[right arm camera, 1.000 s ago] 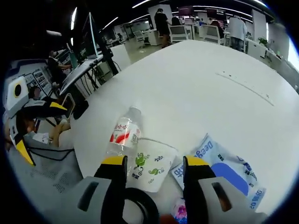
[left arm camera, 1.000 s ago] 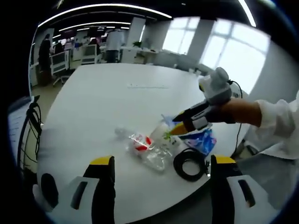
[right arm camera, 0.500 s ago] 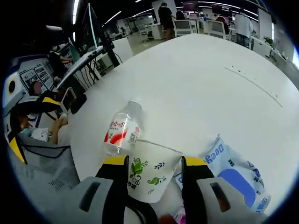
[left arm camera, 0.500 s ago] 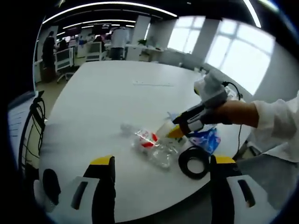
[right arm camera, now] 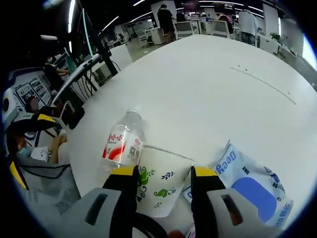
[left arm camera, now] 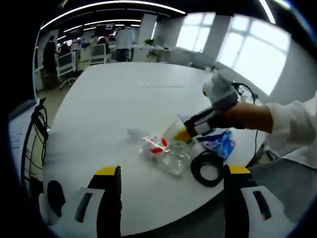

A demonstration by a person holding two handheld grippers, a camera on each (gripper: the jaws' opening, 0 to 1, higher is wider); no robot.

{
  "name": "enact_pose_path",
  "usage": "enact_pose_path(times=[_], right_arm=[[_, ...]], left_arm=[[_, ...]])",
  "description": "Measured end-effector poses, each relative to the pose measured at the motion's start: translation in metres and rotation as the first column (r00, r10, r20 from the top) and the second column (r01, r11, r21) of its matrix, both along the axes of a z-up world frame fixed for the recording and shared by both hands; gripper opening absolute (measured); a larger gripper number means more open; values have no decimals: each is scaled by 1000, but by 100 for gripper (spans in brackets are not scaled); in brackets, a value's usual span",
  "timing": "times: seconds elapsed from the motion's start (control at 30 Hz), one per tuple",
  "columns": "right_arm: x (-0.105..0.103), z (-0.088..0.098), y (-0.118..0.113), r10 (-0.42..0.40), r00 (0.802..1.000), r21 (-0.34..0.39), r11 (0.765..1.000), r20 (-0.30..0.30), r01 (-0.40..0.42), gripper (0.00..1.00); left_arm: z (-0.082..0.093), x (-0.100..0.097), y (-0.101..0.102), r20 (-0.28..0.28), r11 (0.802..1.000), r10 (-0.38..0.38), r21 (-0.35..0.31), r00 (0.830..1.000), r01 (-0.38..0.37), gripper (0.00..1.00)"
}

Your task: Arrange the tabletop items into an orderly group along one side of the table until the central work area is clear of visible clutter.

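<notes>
A large white counter [left arm camera: 114,99] with rounded corners carried a small cluster of clutter at its near edge, close to the person's side; the rest of its top looked bare. In the cluster lay a blue and white wipes packet [right arm camera: 247,181], a clear water bottle [right arm camera: 121,144] on its side with a red label, a white paper cup [right arm camera: 159,181] printed with green leaves, and a black tape roll [left arm camera: 207,168]. The bottle's long axis ran away from the edge, cap pointing toward the counter's middle. The right tongs [right arm camera: 163,173] straddled the cup, one jaw on each side of it, apparently gripping it; the bottle lay just beside the cup. The left tongs [left arm camera: 168,171] hovered open and empty, well apart from the cluster, so the right hand was nearer.
</notes>
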State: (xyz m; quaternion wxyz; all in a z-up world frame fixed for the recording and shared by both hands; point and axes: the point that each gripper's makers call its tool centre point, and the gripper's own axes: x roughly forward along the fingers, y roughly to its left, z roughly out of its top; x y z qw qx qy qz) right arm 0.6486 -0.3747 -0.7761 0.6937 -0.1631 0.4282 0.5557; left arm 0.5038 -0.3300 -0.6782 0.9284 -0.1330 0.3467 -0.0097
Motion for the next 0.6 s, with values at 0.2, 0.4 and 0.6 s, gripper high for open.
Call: enact_pose_path(times=[0.2,0.4,0.6], right_arm=[[8,0,6,-24,1000,15,1000,-8,24,39],[14,4,11,-46,999,40,998,11,45,39],[30,9,20,-83,995,74,994,47,79,39]], left_arm=[[0,2,-1,7,1000,1,-11,1000,-1,82],[0,5,-2,13,1000,-12,-15,1000,12,82],[4,8,-3,37,1000,-17,-22,999,18,82]])
